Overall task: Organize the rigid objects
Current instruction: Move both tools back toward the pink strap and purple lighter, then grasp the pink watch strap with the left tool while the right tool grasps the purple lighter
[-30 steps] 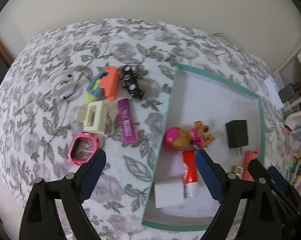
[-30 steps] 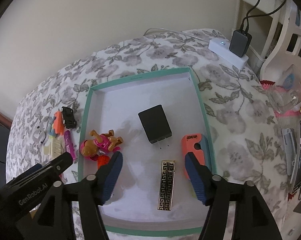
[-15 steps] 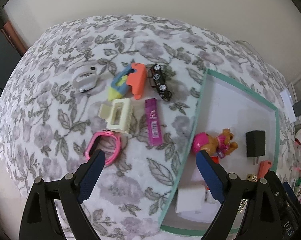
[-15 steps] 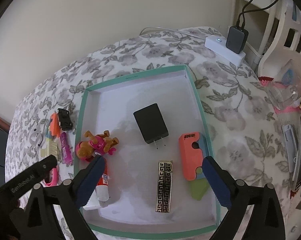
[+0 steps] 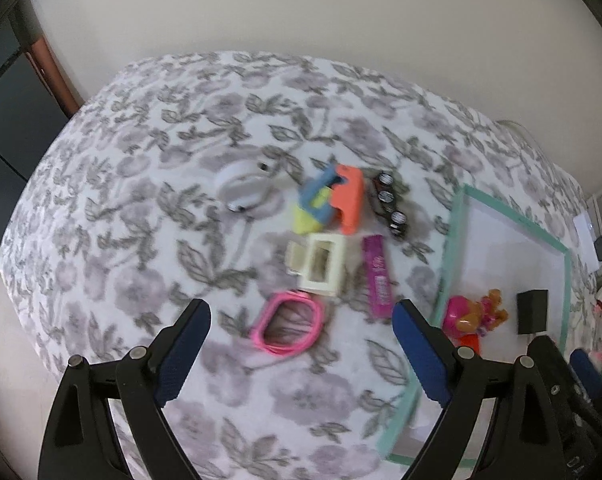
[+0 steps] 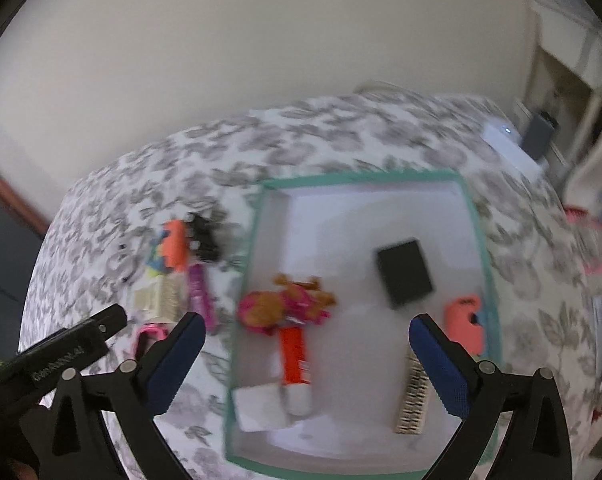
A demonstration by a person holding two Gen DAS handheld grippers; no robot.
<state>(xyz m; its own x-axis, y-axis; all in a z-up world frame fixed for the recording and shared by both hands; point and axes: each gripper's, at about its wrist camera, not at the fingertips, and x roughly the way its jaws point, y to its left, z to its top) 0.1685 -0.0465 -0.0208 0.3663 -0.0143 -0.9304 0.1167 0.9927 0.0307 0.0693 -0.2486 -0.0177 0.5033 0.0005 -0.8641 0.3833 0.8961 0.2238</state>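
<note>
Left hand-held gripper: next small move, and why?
Probably lower the left hand-held gripper onto the pink ring. Its jaws stand open and empty, the ring lies nearest between its fingers, and it is still on the floral cloth outside the teal tray.

A shallow teal-rimmed tray (image 6: 477, 240) lies flat on the floral bed, holding a pink-and-brown toy pup (image 6: 285, 306), a red-and-white tube (image 6: 295, 360), a white block (image 6: 259, 406), a black charger (image 6: 404, 273), an orange clip (image 6: 464, 322) and a gold patterned bar (image 6: 413, 396). Left of it on the bedspread lie a pink ring (image 5: 288, 323), a cream hair claw (image 5: 321, 268), a purple tube (image 5: 377, 280), an orange-blue-yellow clip (image 5: 333, 204), a black toy car (image 5: 391, 208) and a white round case (image 5: 243, 188).
</note>
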